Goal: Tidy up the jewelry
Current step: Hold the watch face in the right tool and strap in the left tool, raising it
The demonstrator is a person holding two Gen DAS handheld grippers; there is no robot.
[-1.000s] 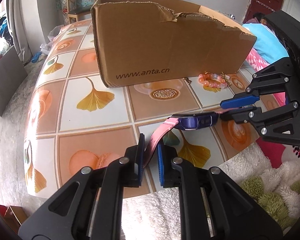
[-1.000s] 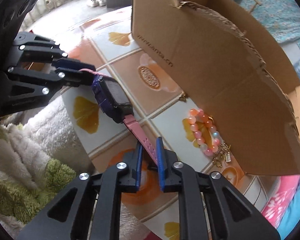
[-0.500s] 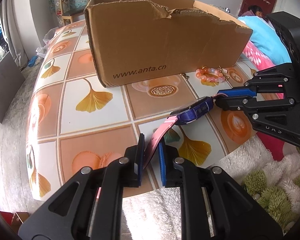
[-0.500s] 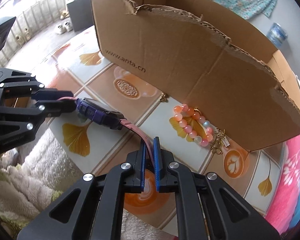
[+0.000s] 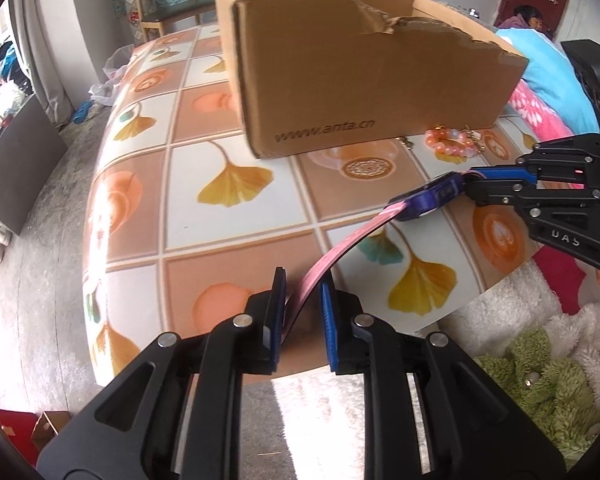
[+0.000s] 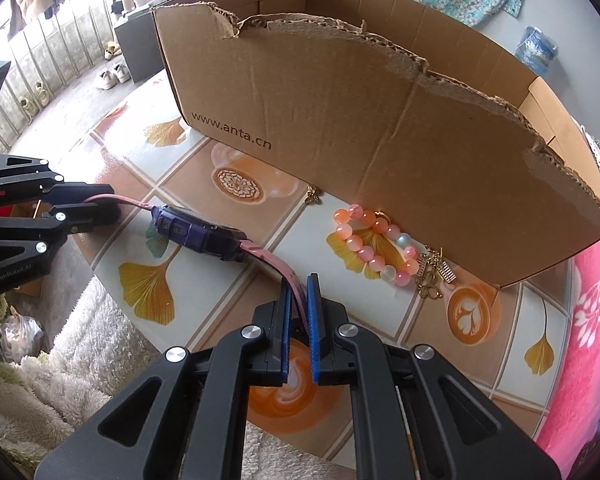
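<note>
A purple watch (image 6: 198, 236) with a pink strap hangs stretched above the tiled table between both grippers. My right gripper (image 6: 298, 284) is shut on one strap end. My left gripper (image 5: 302, 284) has its jaws a little apart, with the other strap end (image 5: 320, 264) lying between them, leaning on the right pad. The watch also shows in the left wrist view (image 5: 432, 198). A pink bead bracelet (image 6: 374, 246) with gold charms lies against the torn cardboard box (image 6: 360, 128). A small gold butterfly charm (image 6: 313, 195) lies by the box wall.
The table (image 5: 220, 200) has a ginkgo-leaf tile cloth; its near edge drops to white and green fluffy rugs (image 5: 540, 352). A chair (image 5: 160, 0) stands behind the box. Pink and blue bedding (image 6: 596, 320) lies to the right.
The left jaws have widened around the strap. Both grippers have carried the watch closer to the box, and the watch has levelled out.
</note>
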